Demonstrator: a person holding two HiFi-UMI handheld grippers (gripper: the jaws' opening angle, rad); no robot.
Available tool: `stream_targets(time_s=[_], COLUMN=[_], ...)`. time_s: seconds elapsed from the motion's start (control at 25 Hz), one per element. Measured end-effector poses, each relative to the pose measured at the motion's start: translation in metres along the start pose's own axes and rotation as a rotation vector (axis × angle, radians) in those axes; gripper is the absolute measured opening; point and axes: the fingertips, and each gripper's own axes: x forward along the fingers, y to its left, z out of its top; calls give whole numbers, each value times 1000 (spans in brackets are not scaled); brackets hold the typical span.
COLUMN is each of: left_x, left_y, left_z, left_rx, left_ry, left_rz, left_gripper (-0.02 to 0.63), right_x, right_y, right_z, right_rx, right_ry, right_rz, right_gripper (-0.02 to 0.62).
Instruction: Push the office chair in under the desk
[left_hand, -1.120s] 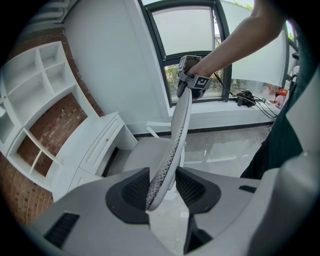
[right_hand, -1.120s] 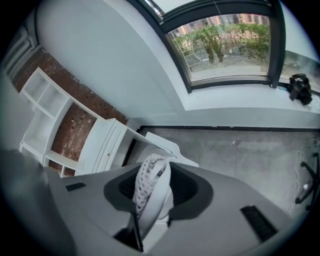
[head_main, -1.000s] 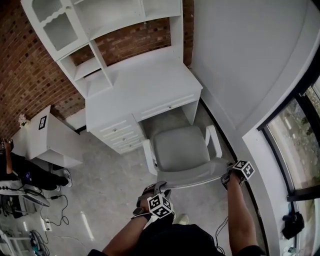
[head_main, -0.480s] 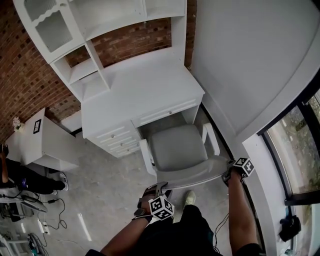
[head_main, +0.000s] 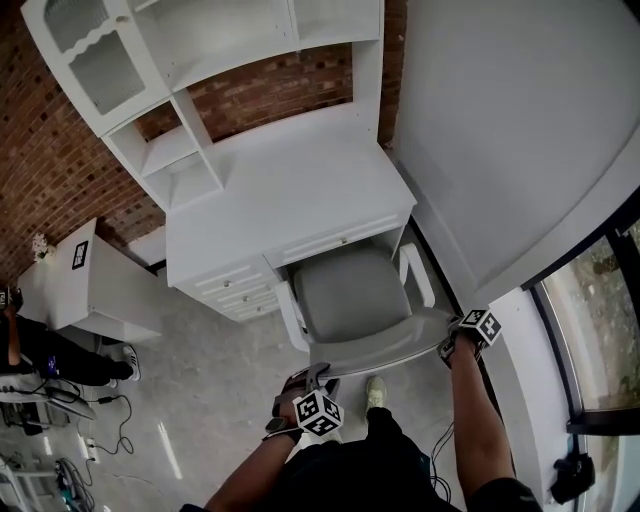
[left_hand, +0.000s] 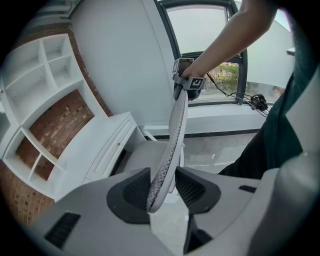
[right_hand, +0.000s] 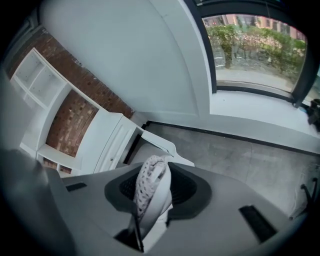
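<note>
Office chair sits at the middle of the head view, facing the worktop at its 12 o'clock. The front of its seat is just entering the knee opening, with the drawers at its 9 o'clock. Most of the seat and both armrests are not yet under, so the push looks partly done.

The left hand-held gripper clamps the backrest at its 8 o'clock end, jaws wide because the mesh edge fills the gap between the pads. The right hand-held gripper takes the 3 o'clock end, its jaws closing on the rounded rim that stands between them. Gripping both ends probably keeps the chair square to the opening, so neither armrest catches a side panel.
</note>
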Motion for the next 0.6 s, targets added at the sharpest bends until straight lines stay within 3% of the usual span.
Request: stream_targets(time_s=[0.6], left_x=[23], left_y=[36], left_z=[21], left_rx=[-42], left_ry=[7], left_rz=[22], left_gripper=[155], right_x=[32], right_y=[39], right_z=[38], right_rx=[-8], right_ry=[12], right_rz=[39], right_gripper=[101])
